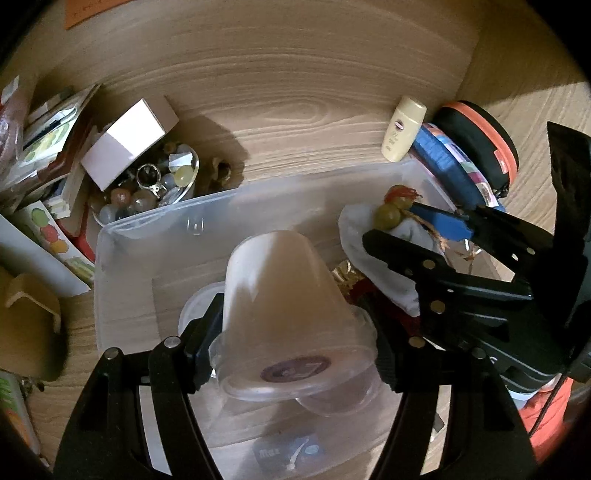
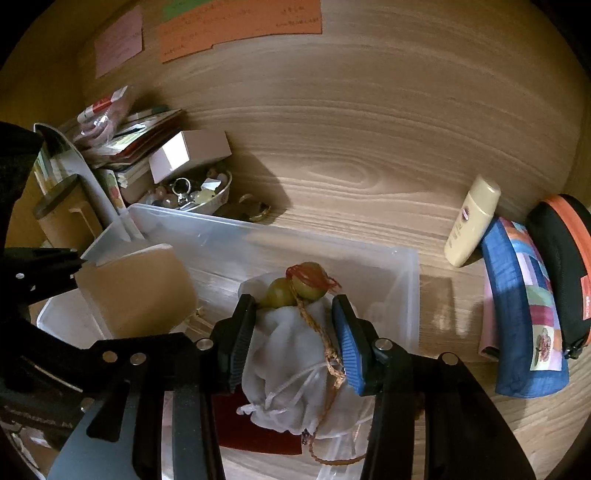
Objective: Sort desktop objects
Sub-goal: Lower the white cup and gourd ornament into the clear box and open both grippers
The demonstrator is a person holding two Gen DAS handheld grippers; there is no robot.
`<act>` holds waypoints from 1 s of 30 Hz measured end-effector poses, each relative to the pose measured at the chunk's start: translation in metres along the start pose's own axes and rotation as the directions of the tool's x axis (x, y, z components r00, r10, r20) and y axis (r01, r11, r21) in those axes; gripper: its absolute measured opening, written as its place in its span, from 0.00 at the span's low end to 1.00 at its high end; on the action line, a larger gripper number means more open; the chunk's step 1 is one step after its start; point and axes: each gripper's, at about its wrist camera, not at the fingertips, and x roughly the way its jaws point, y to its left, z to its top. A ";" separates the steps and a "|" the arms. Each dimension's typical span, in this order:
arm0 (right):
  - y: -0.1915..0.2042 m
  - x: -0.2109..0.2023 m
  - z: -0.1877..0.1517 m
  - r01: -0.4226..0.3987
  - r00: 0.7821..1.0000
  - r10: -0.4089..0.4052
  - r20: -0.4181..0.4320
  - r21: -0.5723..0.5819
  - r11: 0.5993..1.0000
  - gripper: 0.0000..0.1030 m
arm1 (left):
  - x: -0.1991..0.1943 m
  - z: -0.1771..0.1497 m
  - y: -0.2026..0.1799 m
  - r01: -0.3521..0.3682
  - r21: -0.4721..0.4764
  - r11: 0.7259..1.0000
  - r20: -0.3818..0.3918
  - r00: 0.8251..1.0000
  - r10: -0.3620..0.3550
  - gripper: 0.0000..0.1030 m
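Observation:
My left gripper (image 1: pixel 295 350) is shut on a frosted translucent plastic cup (image 1: pixel 284 302), held upside down over the clear plastic bin (image 1: pixel 122 236). My right gripper (image 2: pixel 295 328) is shut on a white drawstring pouch (image 2: pixel 291 354) with two olive-green beads (image 2: pixel 291 290), a red tassel and a braided cord, also held over the clear plastic bin (image 2: pixel 402 280). In the left wrist view the right gripper (image 1: pixel 417 236) and the white drawstring pouch (image 1: pixel 369 251) show at the right. In the right wrist view the plastic cup (image 2: pixel 140 291) stands at the left. A dark red cloth (image 2: pixel 240 424) lies in the bin under the pouch.
A glass dish of beads and rings (image 1: pixel 147 188) with a pink box (image 1: pixel 129 140) sits behind the bin's left corner, beside stacked booklets (image 1: pixel 48 147). A cream bottle (image 2: pixel 472 221), a blue patchwork pouch (image 2: pixel 524 314) and a black-and-orange case (image 2: pixel 565 269) lie to the right. Orange and pink notes (image 2: pixel 240 26) hang on the back panel.

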 end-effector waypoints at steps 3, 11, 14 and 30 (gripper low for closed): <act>0.002 -0.001 0.000 0.000 1.000 0.000 -0.006 -0.007 1.000 0.39 | 0.000 0.000 -0.001 -0.018 0.022 1.000 0.012 1.000 0.018 0.68; 0.003 -0.002 -0.001 -0.038 0.999 0.038 -0.015 -0.010 0.999 0.46 | -0.004 -0.001 0.006 -0.044 0.008 0.999 0.014 0.999 0.044 0.75; 0.003 -0.003 -0.001 -0.050 0.999 0.050 -0.015 -0.013 0.999 0.49 | -0.006 -0.002 0.006 -0.044 0.005 0.999 0.017 0.999 0.044 0.77; -0.001 -0.016 0.002 -0.150 0.988 0.150 -0.021 0.002 0.989 0.72 | -0.034 -0.010 0.006 -0.049 -0.004 0.999 0.096 0.994 0.049 0.91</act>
